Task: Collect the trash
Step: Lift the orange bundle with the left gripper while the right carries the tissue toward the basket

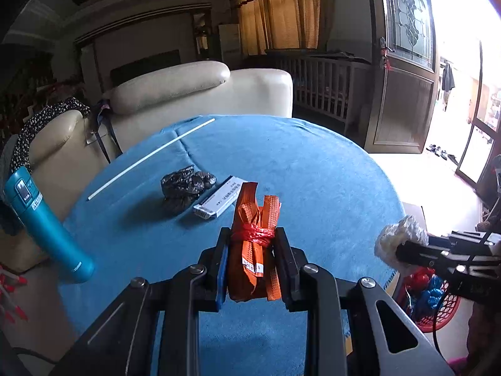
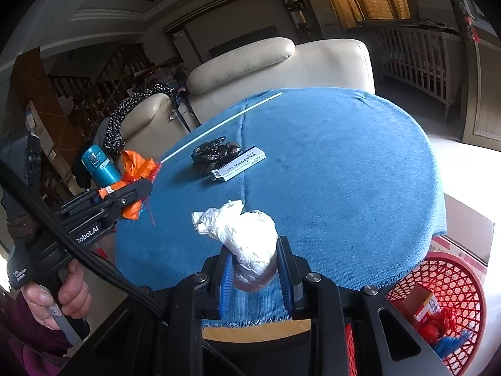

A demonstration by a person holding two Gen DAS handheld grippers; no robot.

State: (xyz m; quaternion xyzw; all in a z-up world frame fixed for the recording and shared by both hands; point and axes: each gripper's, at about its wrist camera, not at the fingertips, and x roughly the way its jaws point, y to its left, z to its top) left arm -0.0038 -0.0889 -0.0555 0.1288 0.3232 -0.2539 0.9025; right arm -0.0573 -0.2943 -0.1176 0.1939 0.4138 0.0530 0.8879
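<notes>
Gripping orange bag bundle in left gripper | right gripper pinching white bag wad | black bag, carton on blue tablecloth

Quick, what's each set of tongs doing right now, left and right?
Left tongs: shut on the orange packet tied with red string.
Right tongs: shut on the white plastic bag.

I see through two wrist cameras, each looking steeply down along its own fingers from close above the near edge of the blue table, the left camera set to the left of the right one, both taking in the sofa beyond and the red basket.
</notes>
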